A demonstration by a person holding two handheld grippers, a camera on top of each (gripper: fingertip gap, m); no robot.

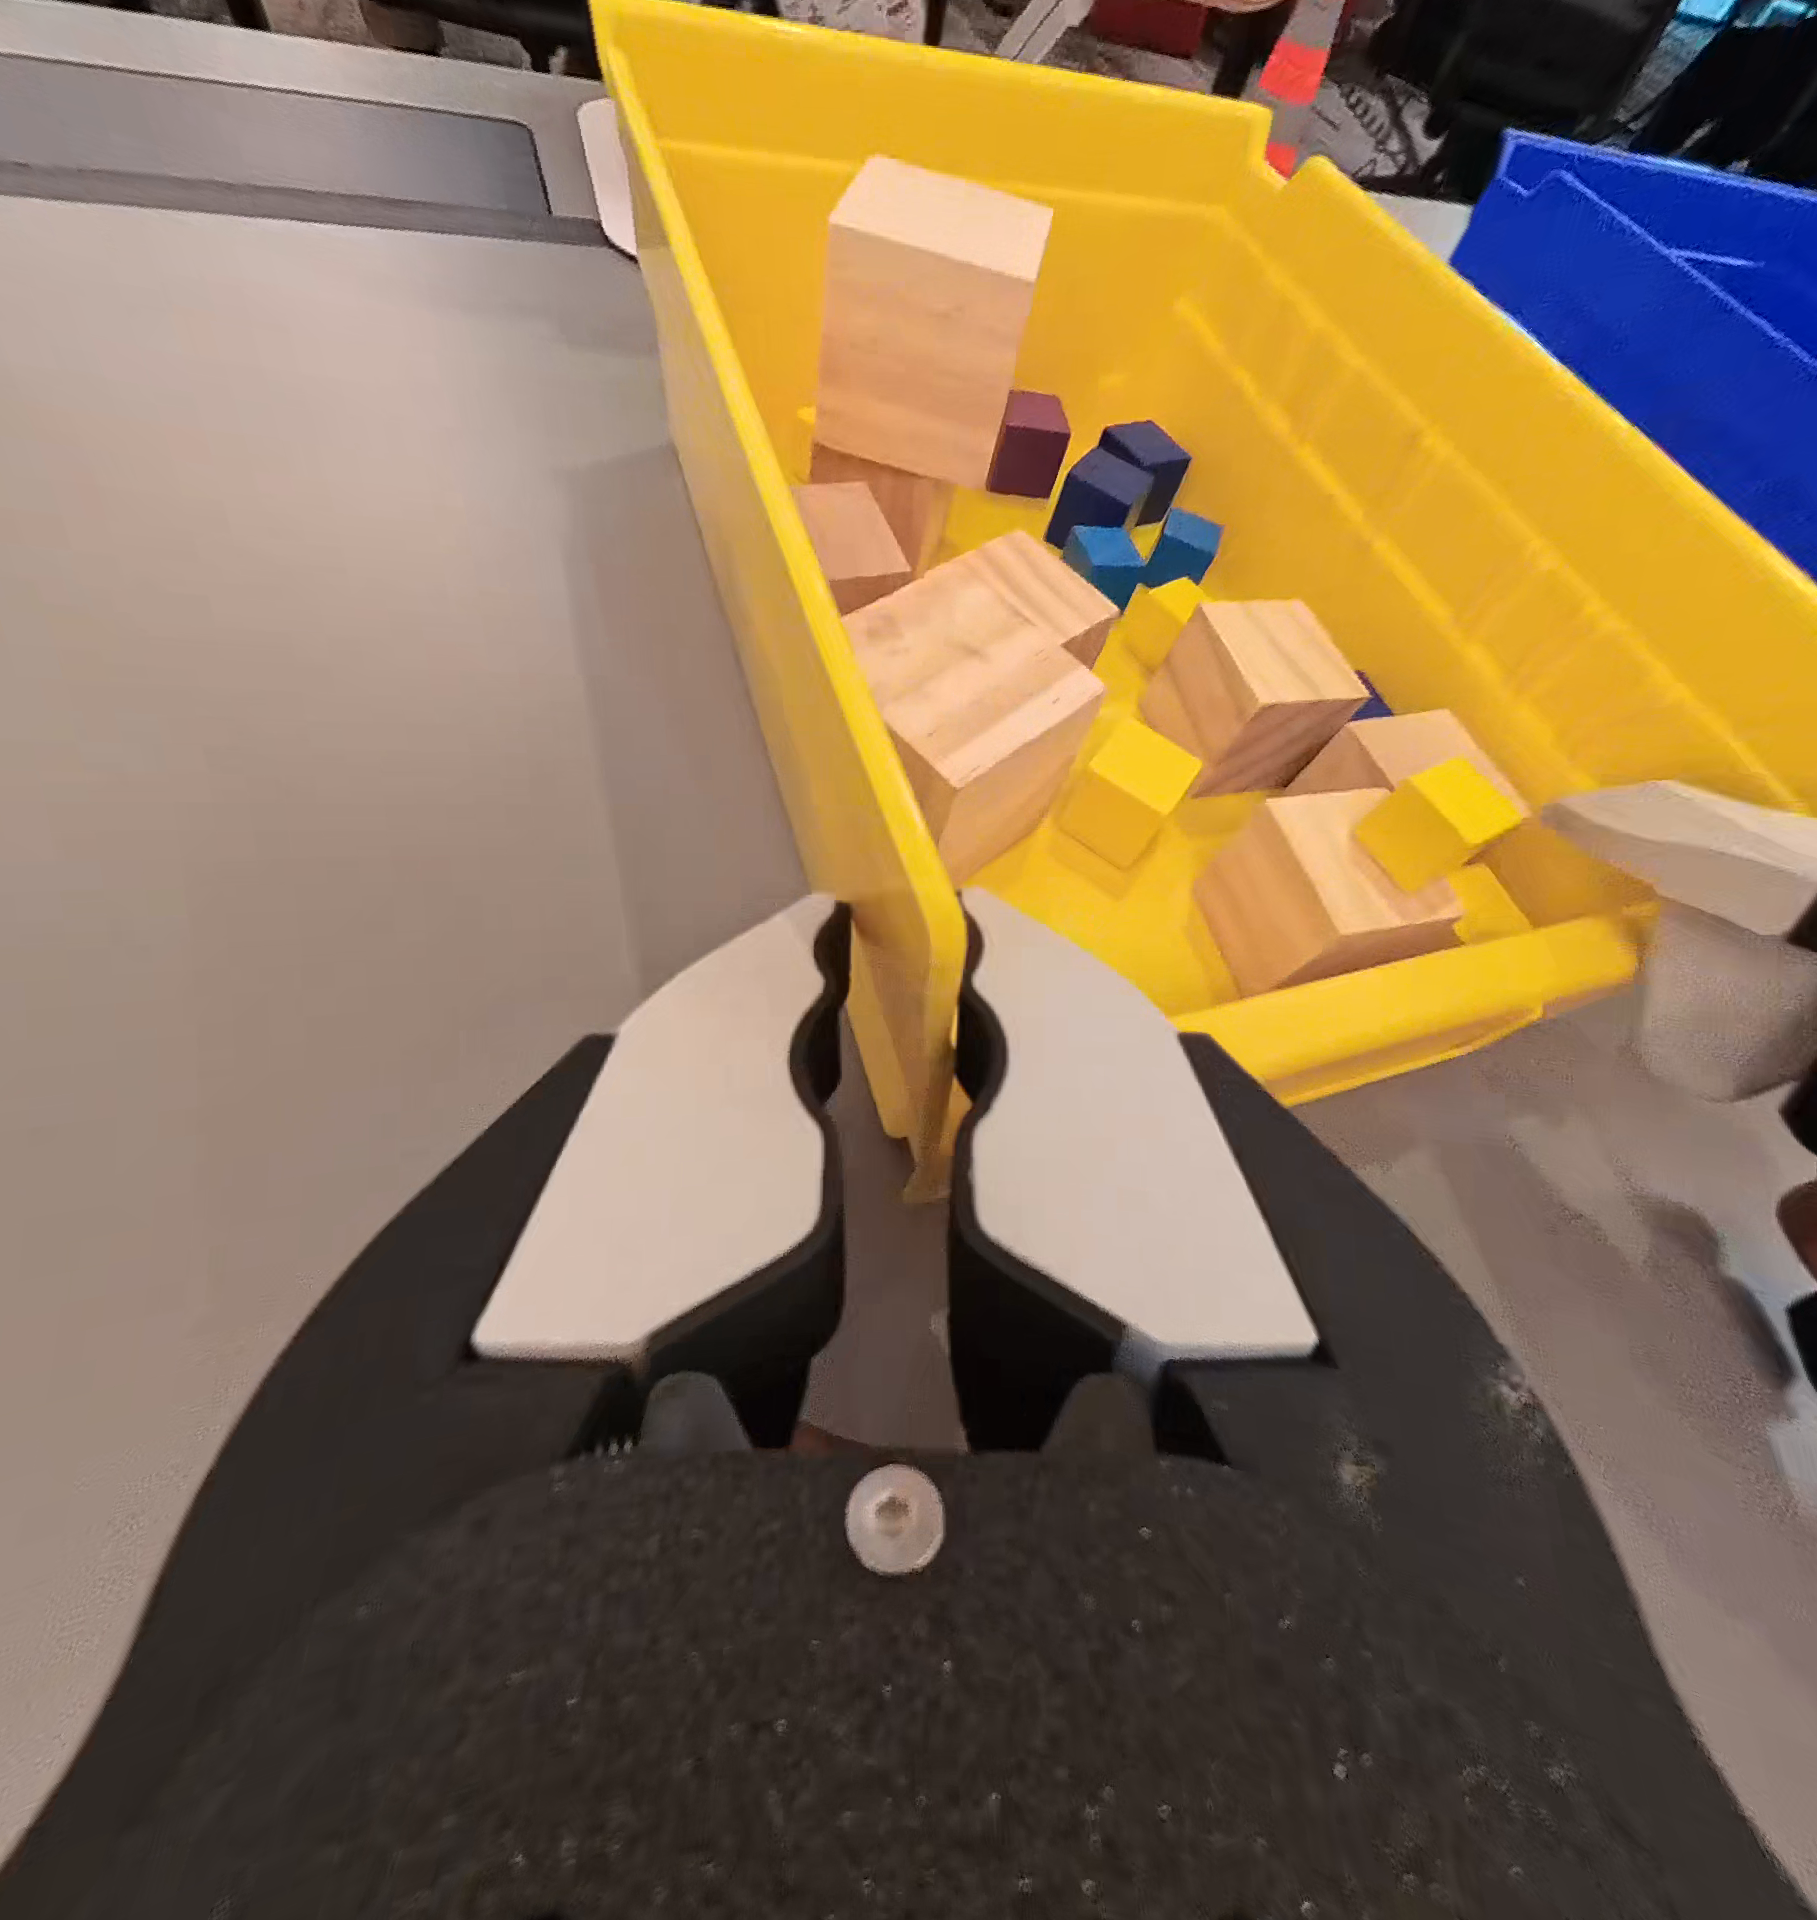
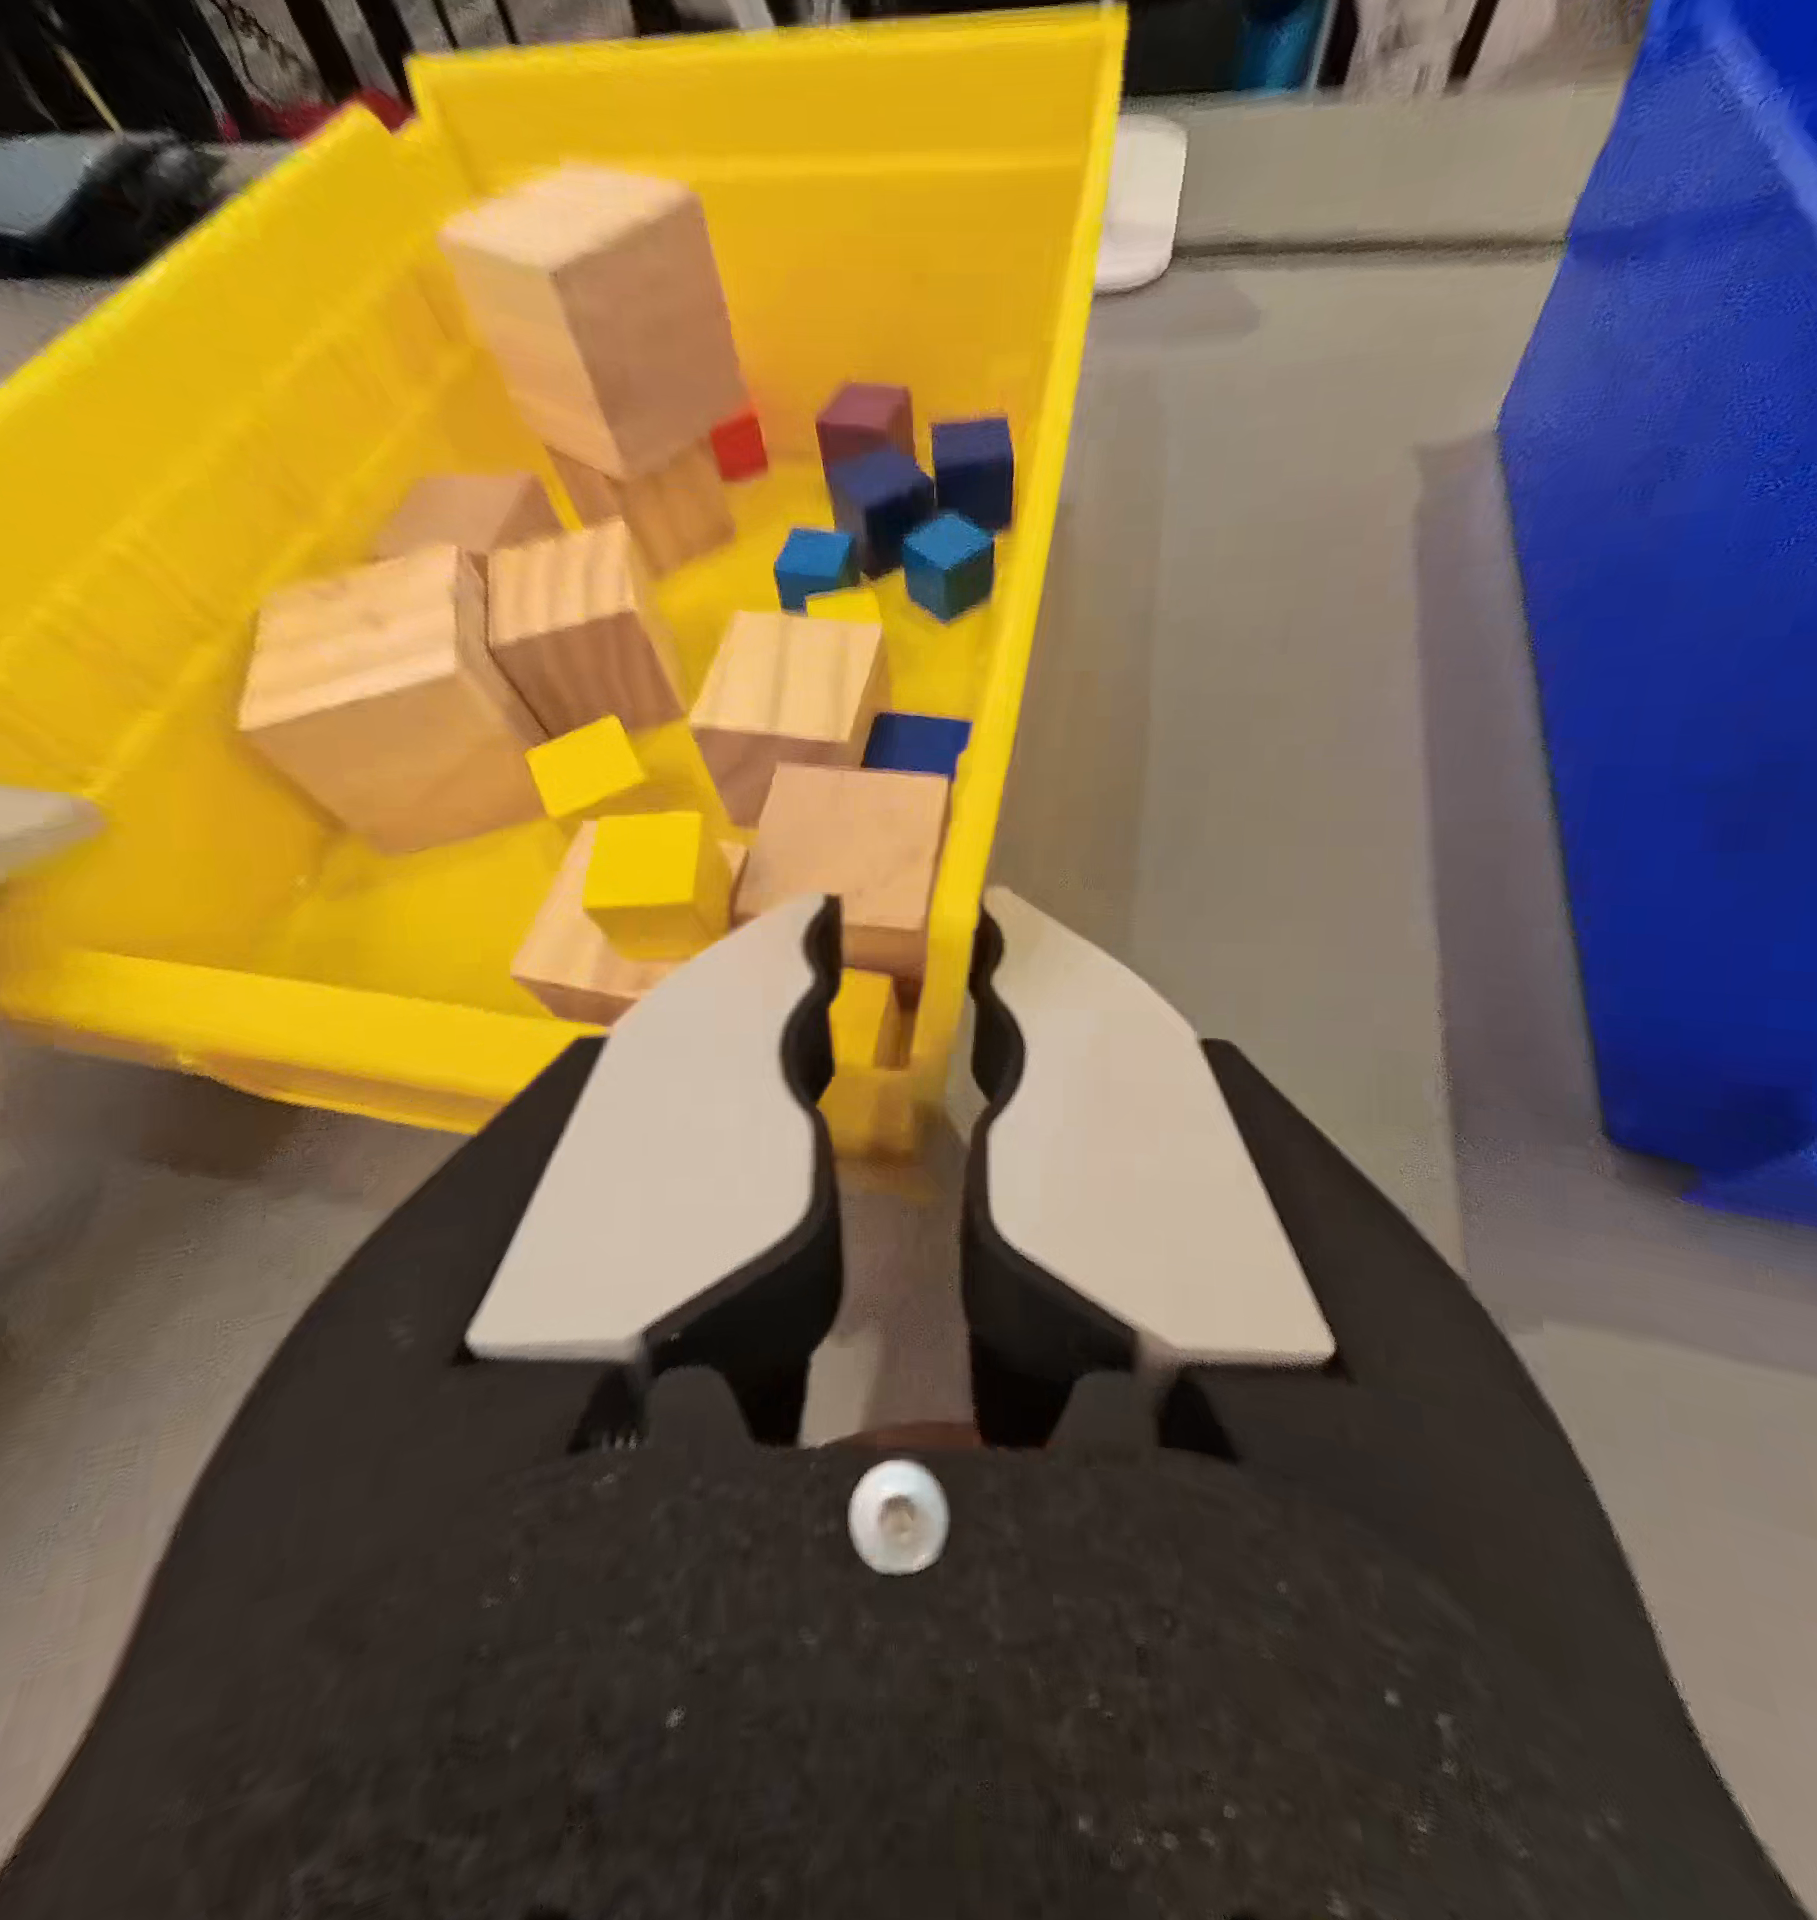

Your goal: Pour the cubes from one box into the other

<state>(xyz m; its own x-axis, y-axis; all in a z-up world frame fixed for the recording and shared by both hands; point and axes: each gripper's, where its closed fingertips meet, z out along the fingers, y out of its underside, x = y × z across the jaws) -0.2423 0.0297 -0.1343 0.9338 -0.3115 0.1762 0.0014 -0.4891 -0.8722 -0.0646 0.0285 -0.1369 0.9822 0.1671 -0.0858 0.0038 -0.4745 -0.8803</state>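
The yellow plastic box of cubes rests on the grey table, pinched at both near corners: the left hand-held gripper is clamped on its left side wall, the right hand-held gripper on its right side wall. Inside, large bare wooden cubes lie mixed with small yellow painted cubes, and small blue painted cubes sit farther back. Beyond, on the right, stands the blue plastic box. To pour well, I judge both grips should lift level together, carry the box over the blue one, then tip slowly so nothing spills.
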